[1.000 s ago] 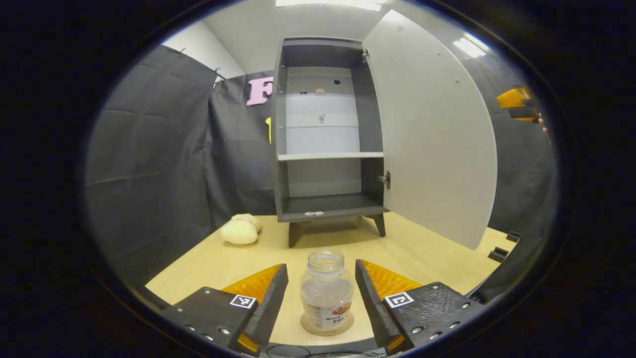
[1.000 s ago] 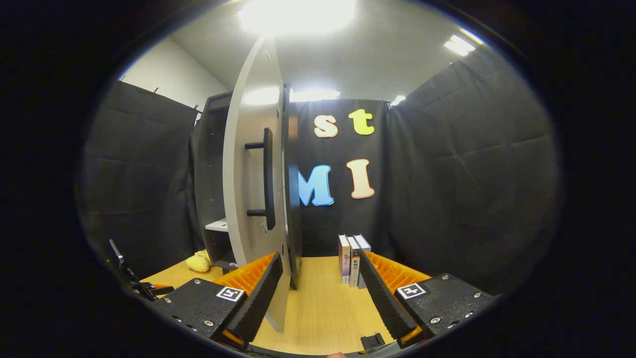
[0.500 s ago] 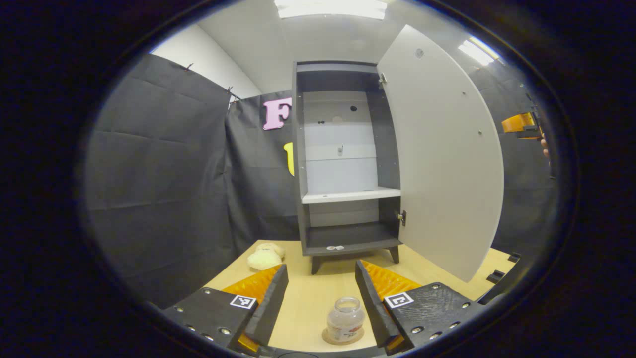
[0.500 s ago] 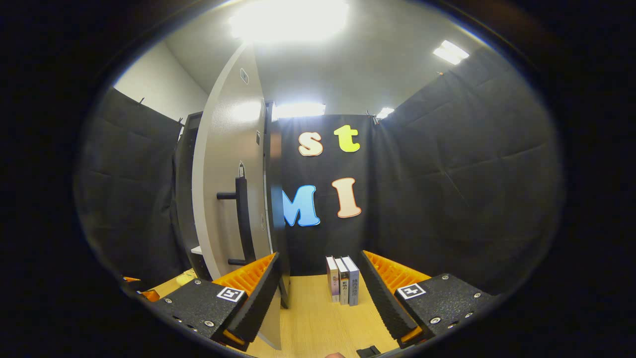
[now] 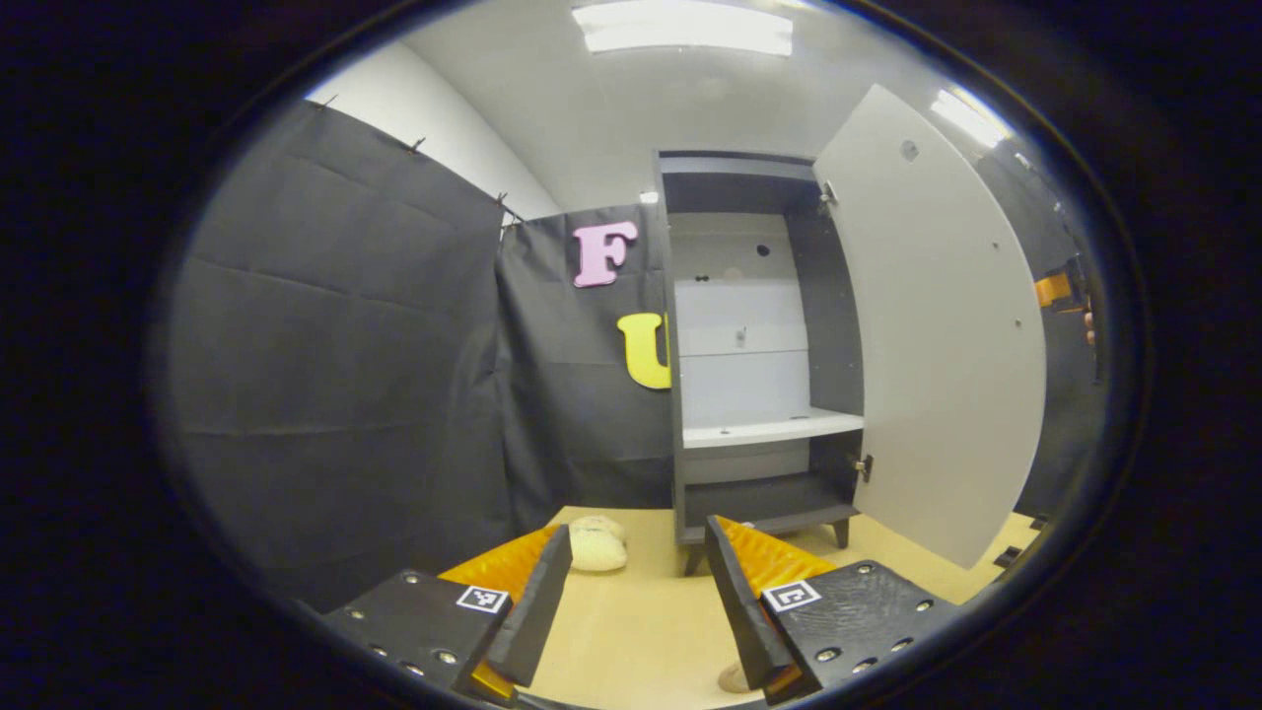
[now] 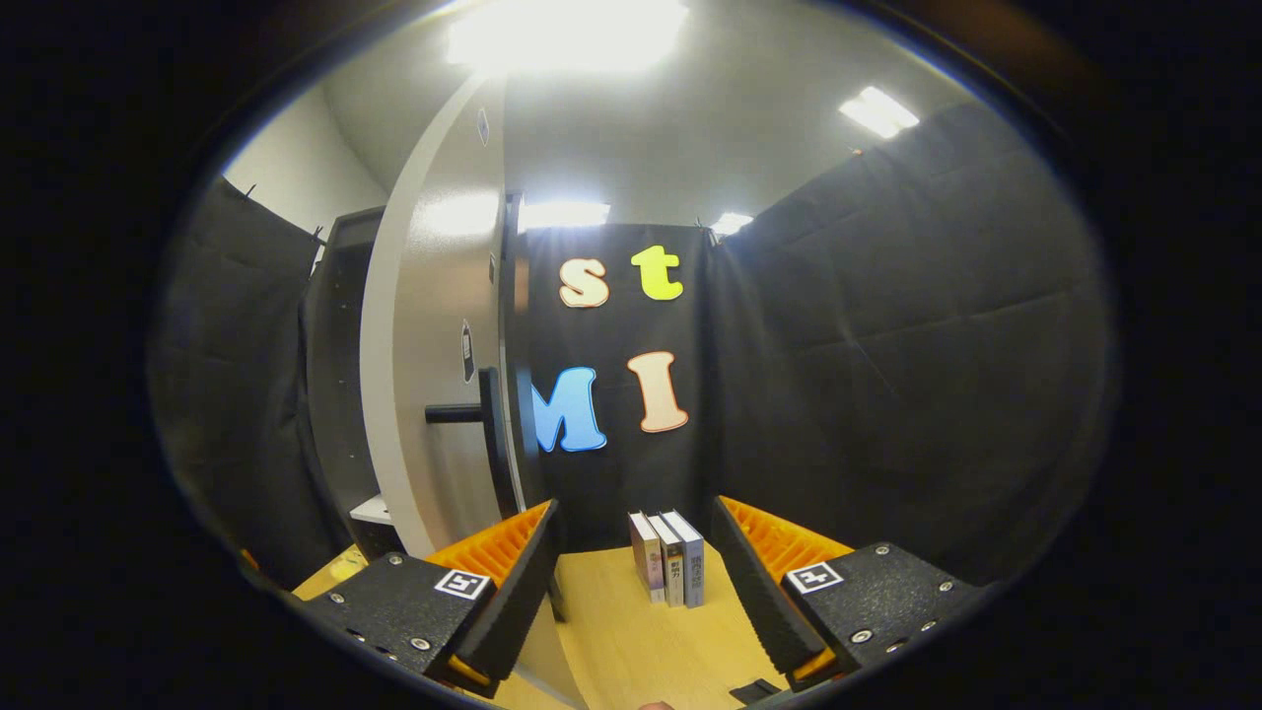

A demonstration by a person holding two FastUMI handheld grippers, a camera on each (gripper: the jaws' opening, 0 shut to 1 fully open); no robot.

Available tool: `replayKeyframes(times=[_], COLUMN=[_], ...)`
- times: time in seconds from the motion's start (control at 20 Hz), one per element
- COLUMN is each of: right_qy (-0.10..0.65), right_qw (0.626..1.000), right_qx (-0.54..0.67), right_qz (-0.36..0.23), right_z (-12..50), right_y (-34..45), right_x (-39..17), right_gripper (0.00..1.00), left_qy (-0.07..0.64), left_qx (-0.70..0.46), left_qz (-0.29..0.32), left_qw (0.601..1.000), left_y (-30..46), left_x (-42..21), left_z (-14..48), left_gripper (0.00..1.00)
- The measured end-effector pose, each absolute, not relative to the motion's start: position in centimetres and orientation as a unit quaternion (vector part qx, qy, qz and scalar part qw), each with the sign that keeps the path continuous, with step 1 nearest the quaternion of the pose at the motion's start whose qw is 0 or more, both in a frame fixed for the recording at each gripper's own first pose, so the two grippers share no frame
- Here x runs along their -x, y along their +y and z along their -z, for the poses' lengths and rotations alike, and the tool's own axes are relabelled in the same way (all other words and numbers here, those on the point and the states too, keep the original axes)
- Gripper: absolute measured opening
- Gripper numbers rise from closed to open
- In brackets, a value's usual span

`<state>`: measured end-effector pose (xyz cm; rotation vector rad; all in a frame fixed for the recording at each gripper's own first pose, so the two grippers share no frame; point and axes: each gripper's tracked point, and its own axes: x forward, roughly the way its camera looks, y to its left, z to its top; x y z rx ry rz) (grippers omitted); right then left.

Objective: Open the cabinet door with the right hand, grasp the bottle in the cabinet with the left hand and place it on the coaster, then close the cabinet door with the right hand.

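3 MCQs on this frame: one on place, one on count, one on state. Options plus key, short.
1. Where does the plush toy lie?
A. On the table left of the cabinet
B. On the cabinet shelf
C. On top of the books

2. How many books stand on the table?
A. One
B. Three
C. Five

3. What state is the cabinet door in?
A. Shut
B. Swung wide open
C. Off its hinges

Key: 1 A, it rests on the tabletop by the cabinet's left foot. 2 B, three spines stand side by side in the right gripper view. 3 B, the interior and shelf are exposed, with the door hinged out to the right.
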<state>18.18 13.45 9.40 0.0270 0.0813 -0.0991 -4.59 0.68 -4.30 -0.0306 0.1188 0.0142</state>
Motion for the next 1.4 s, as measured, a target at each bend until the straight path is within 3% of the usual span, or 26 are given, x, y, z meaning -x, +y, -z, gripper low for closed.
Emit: replayKeyframes(times=[0.25, 0.35, 0.55, 0.8, 0.9, 1.1, 1.15, 1.25, 1.4], right_qy=[0.032, 0.033, 0.033, 0.031, 0.028, 0.027, 0.027, 0.026, 0.02], right_qw=[0.997, 0.998, 0.998, 0.999, 0.999, 0.999, 0.999, 0.999, 1.0], right_qx=[0.014, 0.006, 0.01, 0.003, 0.003, 0.001, 0.0, -0.002, -0.006], right_qz=[0.063, 0.059, 0.058, 0.045, 0.041, 0.032, 0.028, 0.018, 0.012], right_z=[-9.6, -9.6, -9.7, -9.6, -9.6, -10.0, -9.9, -9.8, -9.7], right_y=[15.0, 16.2, 18.2, 21.4, 22.5, 24.8, 25.4, 26.8, 28.9], right_x=[-17.4, -17.1, -16.7, -16.3, -16.3, -15.4, -15.5, -15.6, -16.6], right_gripper=[0.93, 0.93, 0.93, 0.93, 0.93, 0.93, 0.93, 0.93, 0.93], left_qy=[0.056, 0.056, 0.056, 0.056, 0.055, 0.056, 0.057, 0.058, 0.059], left_qx=[0.014, 0.02, 0.027, 0.028, 0.031, 0.034, 0.036, 0.039, 0.039], left_qz=[-0.011, -0.005, 0.01, 0.024, 0.026, 0.026, 0.025, 0.024, 0.02], left_qw=[0.998, 0.998, 0.998, 0.998, 0.998, 0.997, 0.997, 0.997, 0.997], left_y=[3.9, 4.3, 4.5, 5.4, 6.1, 8.0, 8.4, 9.2, 10.6], left_x=[3.3, 2.6, 1.4, 0.3, -0.2, -0.7, -0.9, -1.0, -1.1], left_z=[4.6, 5.1, 6.0, 6.8, 7.1, 7.6, 7.8, 8.1, 8.4], left_gripper=[0.78, 0.82, 0.74, 0.82, 0.78, 0.81, 0.74, 0.81, 0.78])
